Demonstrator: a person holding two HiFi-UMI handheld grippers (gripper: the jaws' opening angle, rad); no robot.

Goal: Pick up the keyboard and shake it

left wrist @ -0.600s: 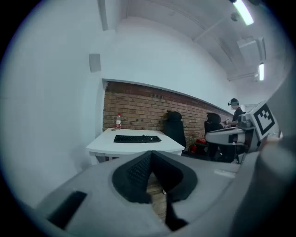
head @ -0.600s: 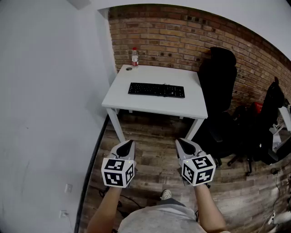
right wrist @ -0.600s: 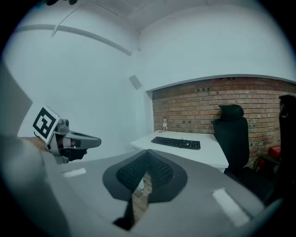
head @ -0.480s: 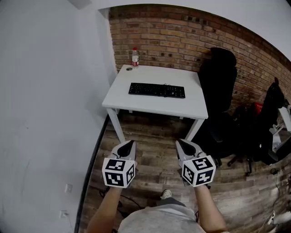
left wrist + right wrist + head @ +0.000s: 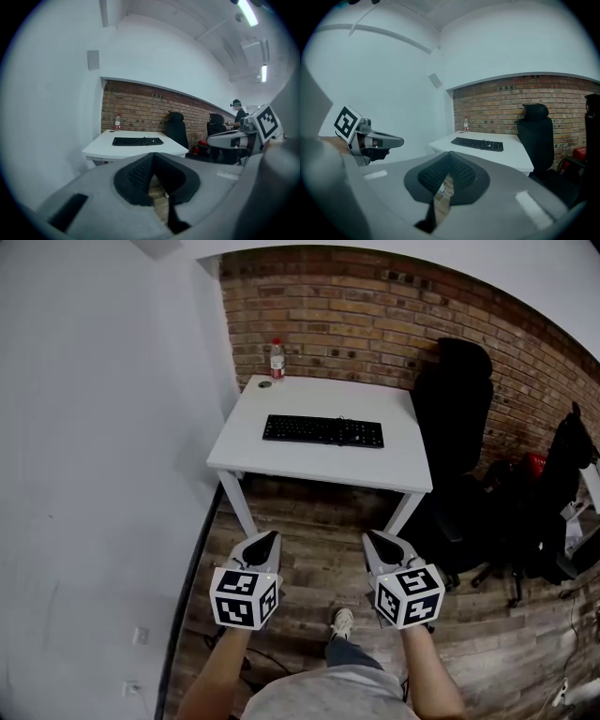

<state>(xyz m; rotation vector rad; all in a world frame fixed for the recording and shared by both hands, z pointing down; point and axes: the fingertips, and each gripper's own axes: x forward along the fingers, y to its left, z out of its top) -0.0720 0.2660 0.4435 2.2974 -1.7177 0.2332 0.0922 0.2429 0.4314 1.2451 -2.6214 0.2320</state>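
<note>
The person had just taken part of a step toward the table (image 5: 281, 461). One shoe (image 5: 341, 622) had swung further forward on the plank floor, below and between the two grippers, and in the head view the table's near edge had drawn slightly closer. The grippers themselves had barely shifted in front of the body. To my eye this was still the walk-up, and nothing of the pick had begun.

The keyboard (image 5: 322, 430) lay flat on the tabletop, untouched. It was well ahead of both sets of jaw tips and sat across the line that ran out between the two grippers. A bottle (image 5: 277, 358) stood further off still, beyond the keyboard and ahead of the left gripper, against the brick wall. A black office chair (image 5: 457, 399) stood ahead and to the outside of the right gripper.

The left gripper (image 5: 269, 536) was closed, its jaws meeting at the tip with nothing between them. The right gripper (image 5: 369, 535) was the same, pinched together and empty. Both forearms reached straight out from the torso, side by side and apart. The grippers ran parallel, aimed forward and dipped a little toward the floor. I judged that both would have to open before they could take the keyboard's ends.
</note>
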